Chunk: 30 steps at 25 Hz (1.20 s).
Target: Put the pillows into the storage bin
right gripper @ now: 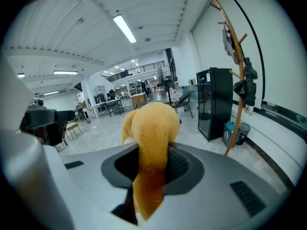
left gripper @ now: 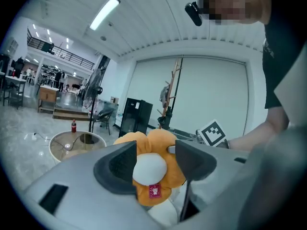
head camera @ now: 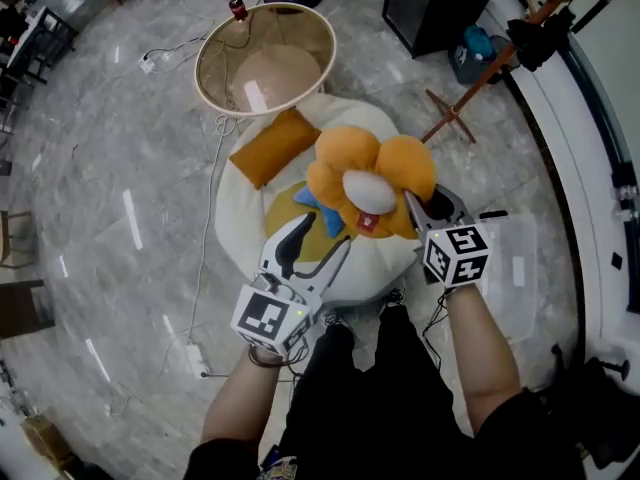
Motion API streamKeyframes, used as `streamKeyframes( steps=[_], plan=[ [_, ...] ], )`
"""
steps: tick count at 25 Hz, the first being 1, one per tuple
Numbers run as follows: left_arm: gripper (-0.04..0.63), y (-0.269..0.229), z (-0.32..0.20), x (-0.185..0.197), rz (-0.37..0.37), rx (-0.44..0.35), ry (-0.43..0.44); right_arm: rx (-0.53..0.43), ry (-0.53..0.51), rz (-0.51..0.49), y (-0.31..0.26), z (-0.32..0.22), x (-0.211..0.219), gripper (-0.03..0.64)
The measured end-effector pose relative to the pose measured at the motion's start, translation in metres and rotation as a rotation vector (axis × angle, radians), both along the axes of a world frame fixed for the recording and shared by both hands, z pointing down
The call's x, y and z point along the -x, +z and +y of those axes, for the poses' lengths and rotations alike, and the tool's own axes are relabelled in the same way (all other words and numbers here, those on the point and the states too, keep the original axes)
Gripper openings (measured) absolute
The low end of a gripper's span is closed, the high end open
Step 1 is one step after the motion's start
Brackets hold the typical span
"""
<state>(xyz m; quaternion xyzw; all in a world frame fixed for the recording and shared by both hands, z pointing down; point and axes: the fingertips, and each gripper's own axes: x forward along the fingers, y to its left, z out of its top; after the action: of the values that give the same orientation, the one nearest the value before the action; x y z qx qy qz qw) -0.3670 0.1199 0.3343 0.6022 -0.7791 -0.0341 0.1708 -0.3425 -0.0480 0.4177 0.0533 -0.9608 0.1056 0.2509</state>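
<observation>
An orange flower-shaped pillow (head camera: 360, 168) with a white centre and a small red tag hangs in the air. My right gripper (head camera: 418, 213) is shut on one of its petals, and in the right gripper view the plush (right gripper: 151, 128) fills the gap between the jaws. My left gripper (head camera: 318, 243) stands open just below and to the left of the pillow. In the left gripper view the pillow (left gripper: 153, 169) shows beyond the spread jaws. The round storage bin (head camera: 215, 43) stands farther off, with something beige (head camera: 275, 73) inside.
Below the grippers a white beanbag (head camera: 240, 218) carries an orange rectangular pillow (head camera: 272, 146) and a yellow one with blue (head camera: 290, 218). A clear plastic box (head camera: 515, 268) is at my right. A wooden coat rack (head camera: 480, 78), a black cabinet (head camera: 440, 3) and floor cables (head camera: 205, 258) surround it.
</observation>
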Motion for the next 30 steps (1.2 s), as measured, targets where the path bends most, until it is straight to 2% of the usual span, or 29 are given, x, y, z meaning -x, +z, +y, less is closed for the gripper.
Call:
streamKeyframes(
  steps=[3, 5, 6, 7, 8, 13, 18, 24, 30],
  plan=[
    [0.215, -0.043, 0.0, -0.007, -0.06, -0.038, 0.019, -0.033, 0.04, -0.057, -0.055, -0.006, -0.014, 0.117],
    [0.144, -0.067, 0.0, -0.007, -0.099, -0.04, 0.019, -0.062, 0.064, -0.098, -0.089, -0.01, -0.022, 0.117],
    [0.066, -0.076, 0.0, -0.007, -0.114, -0.044, 0.025, -0.075, 0.076, -0.115, -0.103, -0.012, -0.026, 0.117],
    [0.018, -0.085, -0.001, -0.008, -0.128, -0.055, 0.039, -0.086, 0.087, -0.13, -0.115, -0.013, -0.03, 0.117],
    [0.008, -0.093, -0.003, -0.01, -0.142, -0.069, 0.057, -0.095, 0.098, -0.142, -0.125, -0.015, -0.034, 0.117],
    [0.006, -0.122, -0.015, -0.018, -0.204, -0.118, 0.128, -0.128, 0.153, -0.185, -0.153, -0.027, -0.055, 0.115],
    [0.006, -0.135, -0.024, -0.033, -0.222, -0.134, 0.178, -0.131, 0.216, -0.204, -0.165, -0.037, -0.081, 0.115],
    [0.005, -0.124, -0.024, -0.052, -0.188, -0.124, 0.26, -0.136, 0.312, -0.191, -0.164, -0.038, -0.116, 0.115],
    [0.005, -0.101, -0.048, -0.097, -0.132, -0.095, 0.367, -0.116, 0.429, -0.126, -0.138, -0.052, -0.189, 0.115]
  ],
)
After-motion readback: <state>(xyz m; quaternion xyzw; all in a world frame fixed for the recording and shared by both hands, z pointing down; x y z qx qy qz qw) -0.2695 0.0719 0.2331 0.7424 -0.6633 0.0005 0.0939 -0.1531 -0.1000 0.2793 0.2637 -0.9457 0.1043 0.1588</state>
